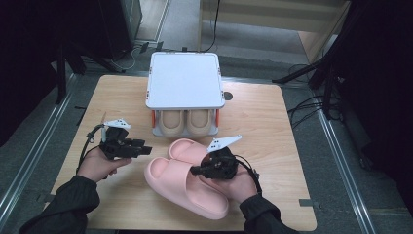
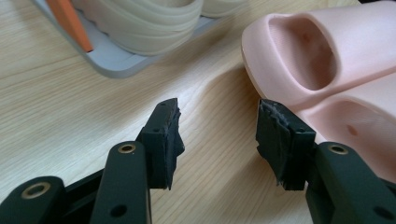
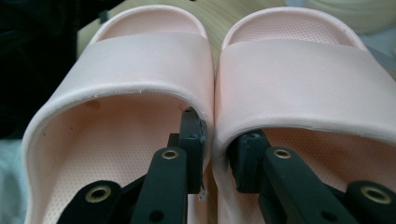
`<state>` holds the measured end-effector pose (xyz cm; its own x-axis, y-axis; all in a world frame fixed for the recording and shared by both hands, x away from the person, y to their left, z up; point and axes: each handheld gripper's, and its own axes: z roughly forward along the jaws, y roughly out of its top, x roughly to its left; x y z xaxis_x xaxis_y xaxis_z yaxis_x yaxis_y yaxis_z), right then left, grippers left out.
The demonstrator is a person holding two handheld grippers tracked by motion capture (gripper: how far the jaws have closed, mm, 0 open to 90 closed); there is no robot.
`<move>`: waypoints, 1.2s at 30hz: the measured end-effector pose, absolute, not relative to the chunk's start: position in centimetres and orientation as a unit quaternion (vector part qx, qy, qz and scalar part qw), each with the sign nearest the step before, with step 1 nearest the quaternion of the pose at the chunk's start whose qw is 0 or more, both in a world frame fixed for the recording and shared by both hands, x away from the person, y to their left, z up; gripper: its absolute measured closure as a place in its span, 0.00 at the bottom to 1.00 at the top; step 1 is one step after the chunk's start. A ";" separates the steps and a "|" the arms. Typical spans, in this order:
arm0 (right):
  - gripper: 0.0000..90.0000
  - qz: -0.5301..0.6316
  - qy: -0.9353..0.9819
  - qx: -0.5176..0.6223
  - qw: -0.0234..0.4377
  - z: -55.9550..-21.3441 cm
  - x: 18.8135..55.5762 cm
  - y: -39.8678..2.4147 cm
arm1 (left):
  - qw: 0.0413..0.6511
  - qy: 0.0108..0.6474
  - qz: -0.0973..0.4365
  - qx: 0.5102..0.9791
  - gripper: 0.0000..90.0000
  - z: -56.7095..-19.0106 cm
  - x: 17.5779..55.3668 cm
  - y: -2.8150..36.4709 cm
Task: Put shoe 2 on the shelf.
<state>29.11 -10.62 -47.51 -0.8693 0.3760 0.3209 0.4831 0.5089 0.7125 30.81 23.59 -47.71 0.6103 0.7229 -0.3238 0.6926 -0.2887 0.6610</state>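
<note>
Pinching the touching inner walls of the two pink foam slides (image 3: 212,88), my right claw (image 3: 215,154) had one jaw inside each shoe, pads pressed on them. That pair lay side by side on the light wooden bench (image 1: 272,122), just in front of the grey rack (image 1: 184,80) with beige slides (image 1: 185,122). My left claw (image 2: 217,135) hung spread and empty beside them.

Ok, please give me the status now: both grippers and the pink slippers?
Right gripper shut on pink slippers, pinching their inner walls together. Left gripper open, empty, beside them. Shoe rack ahead, beige pair inside.
</note>
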 end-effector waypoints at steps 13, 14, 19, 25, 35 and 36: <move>0.86 -0.432 -0.879 -0.176 0.100 -45.9 31.4 -8.8 | 0.397 0.463 0.029 0.792 0.53 -47.8 29.4 25.5; 0.86 -0.432 -0.879 -0.175 0.102 -45.8 31.5 -8.7 | 0.396 0.466 0.031 0.791 0.53 -47.8 29.2 25.7; 0.86 -0.432 -0.883 -0.153 0.104 -44.2 32.1 -7.9 | 0.394 0.476 0.033 0.786 0.53 -47.9 28.5 26.4; 0.86 -0.440 -0.880 -0.138 0.113 -42.0 33.1 -7.0 | 0.389 0.486 0.036 0.782 0.53 -48.1 27.6 27.0; 0.86 -0.449 -0.876 -0.131 0.120 -37.5 34.2 -5.4 | 0.388 0.494 0.037 0.777 0.53 -48.1 26.9 27.6; 0.86 -0.451 -0.875 -0.131 0.119 -36.9 34.4 -5.3 | 0.388 0.494 0.037 0.777 0.53 -48.2 26.8 27.7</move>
<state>34.37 -5.28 -36.94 -0.9377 0.1221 0.3253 0.3358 0.5595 0.7577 26.85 27.66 -48.15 0.5089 0.7964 -0.3267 0.7395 -0.2102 0.6395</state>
